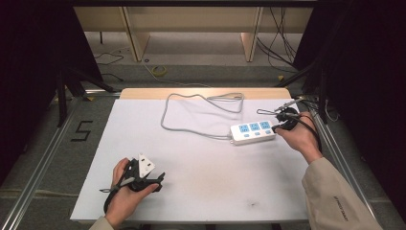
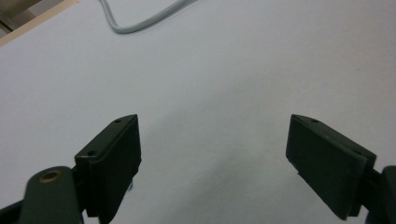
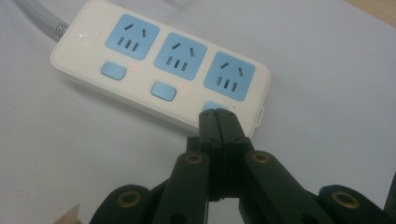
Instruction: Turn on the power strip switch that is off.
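**Pressing the end switch on the power strip**

Looking down from the high view, the power strip (image 1: pixel 253 132) lies on the right part of the white counter (image 1: pixel 201 163), its long axis running nearly left to right and rising slightly toward the right, sockets facing up. Its grey cable (image 1: pixel 191 115) leaves the left end and loops toward the far edge. The right tool (image 1: pixel 280 125) meets the strip's right end; the left tool (image 1: pixel 143 179) rests well apart near the front edge, likely parked to keep clear.

From the left gripper view, the left tool (image 2: pixel 212 163) stands wide open over bare counter, holding nothing.

From the right gripper view, the right tool (image 3: pixel 218 122) is fully closed and empty, its joined tips at the blue button (image 3: pixel 212 107) below the last socket. Closing the jaws probably makes one firm point for pushing.
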### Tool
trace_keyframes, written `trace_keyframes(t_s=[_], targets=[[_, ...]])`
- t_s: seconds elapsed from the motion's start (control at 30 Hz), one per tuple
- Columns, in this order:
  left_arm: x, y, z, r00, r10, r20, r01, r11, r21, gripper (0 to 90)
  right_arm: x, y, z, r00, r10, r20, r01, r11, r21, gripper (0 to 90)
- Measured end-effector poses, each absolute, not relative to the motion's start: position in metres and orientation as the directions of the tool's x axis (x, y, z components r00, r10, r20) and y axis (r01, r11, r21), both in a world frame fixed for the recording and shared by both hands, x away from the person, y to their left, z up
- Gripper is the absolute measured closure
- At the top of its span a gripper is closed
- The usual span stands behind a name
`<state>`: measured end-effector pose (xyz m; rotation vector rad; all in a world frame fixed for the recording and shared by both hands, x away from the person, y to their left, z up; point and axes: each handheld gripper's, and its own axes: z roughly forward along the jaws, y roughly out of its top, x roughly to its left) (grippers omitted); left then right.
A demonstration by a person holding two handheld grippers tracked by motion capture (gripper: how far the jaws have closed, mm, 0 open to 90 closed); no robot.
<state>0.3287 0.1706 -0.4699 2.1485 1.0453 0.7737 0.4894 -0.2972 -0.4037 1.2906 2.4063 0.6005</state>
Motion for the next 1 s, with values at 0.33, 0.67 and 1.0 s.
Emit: trace_keyframes(t_s=[0.33, 0.67, 1.0], targets=[[0.329, 0.17, -0.47, 0.517, 0.824, 0.232, 0.461, -0.497, 0.735, 18.0, 0.498, -0.295, -0.404, -0.521, 0.848, -0.093, 0.709, 0.492, 0.505, 90.0], [0.329, 0.17, -0.469, 0.519, 0.822, 0.234, 0.46, -0.499, 0.735, 18.0, 0.507, -0.295, -0.408, -0.511, 0.855, -0.086, 0.728, 0.484, 0.485, 90.0], [0.329, 0.17, -0.469, 0.517, 0.824, 0.233, 0.458, -0.496, 0.737, 18.0, 0.513, -0.294, -0.411, -0.505, 0.859, -0.077, 0.738, 0.476, 0.478, 90.0]])
